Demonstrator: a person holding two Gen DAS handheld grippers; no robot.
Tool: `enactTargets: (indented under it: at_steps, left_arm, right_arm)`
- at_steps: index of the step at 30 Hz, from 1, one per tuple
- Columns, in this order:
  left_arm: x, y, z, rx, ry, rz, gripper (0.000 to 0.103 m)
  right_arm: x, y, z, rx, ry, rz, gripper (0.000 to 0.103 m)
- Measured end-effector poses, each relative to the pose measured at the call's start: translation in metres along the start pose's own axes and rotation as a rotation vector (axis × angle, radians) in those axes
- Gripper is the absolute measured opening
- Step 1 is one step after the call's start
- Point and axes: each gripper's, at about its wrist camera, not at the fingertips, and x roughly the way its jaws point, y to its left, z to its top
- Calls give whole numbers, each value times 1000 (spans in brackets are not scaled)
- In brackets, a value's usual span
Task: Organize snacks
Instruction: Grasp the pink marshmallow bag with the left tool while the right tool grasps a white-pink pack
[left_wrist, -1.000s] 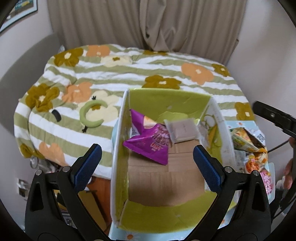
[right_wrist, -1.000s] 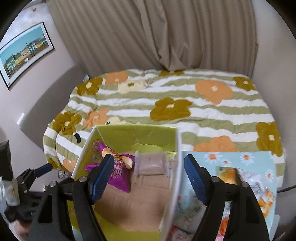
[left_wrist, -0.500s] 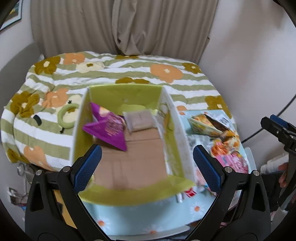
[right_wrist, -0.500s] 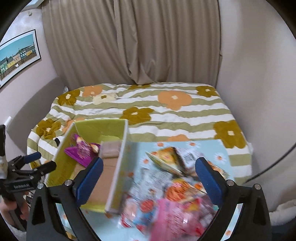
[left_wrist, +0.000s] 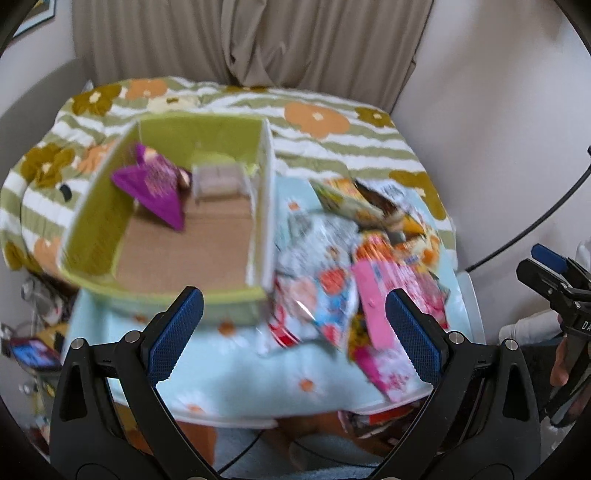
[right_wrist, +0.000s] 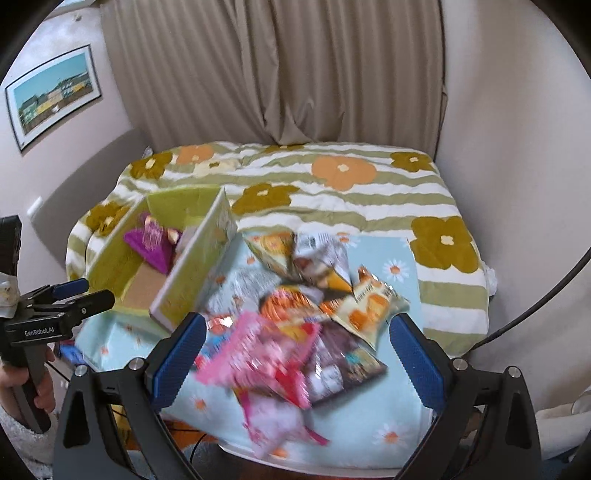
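A green cardboard box (left_wrist: 92, 229) stands at the table's left and holds a purple snack bag (left_wrist: 155, 188) and a pale packet (left_wrist: 218, 181). A pile of snack bags lies right of it, with a pink bag (left_wrist: 391, 291) in front. In the right wrist view the box (right_wrist: 192, 273), the purple bag (right_wrist: 151, 247) and the pink bag (right_wrist: 258, 358) show too. My left gripper (left_wrist: 293, 332) is open and empty above the table's front edge. My right gripper (right_wrist: 297, 350) is open and empty above the pile.
The table has a light blue daisy cloth (left_wrist: 229, 376). Behind it is a bed with a green striped flower quilt (right_wrist: 332, 192), then curtains. A black cable (left_wrist: 546, 214) runs at the right. The other gripper shows at each view's edge.
Both grippers have pulled back and swung right, away from the box. The snack pile now fills the middle of both views. Both stay open.
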Motion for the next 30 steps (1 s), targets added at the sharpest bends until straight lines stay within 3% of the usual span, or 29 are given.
enactTargets:
  at_steps: [8, 17, 21, 30]
  left_arm:
    - [19, -46, -41, -5, 68, 19, 98]
    - [49, -96, 0, 103, 103, -14, 98]
    - [89, -120, 14, 163, 183, -13, 98]
    - [151, -137, 0, 233, 320, 34, 98]
  right_arm:
    - [18, -30, -47, -45, 92, 80, 99]
    - [50, -31, -102, -7, 183, 168, 99]
    - [66, -26, -118, 1, 198, 190, 99]
    - [97, -15, -139, -3, 209, 224, 99]
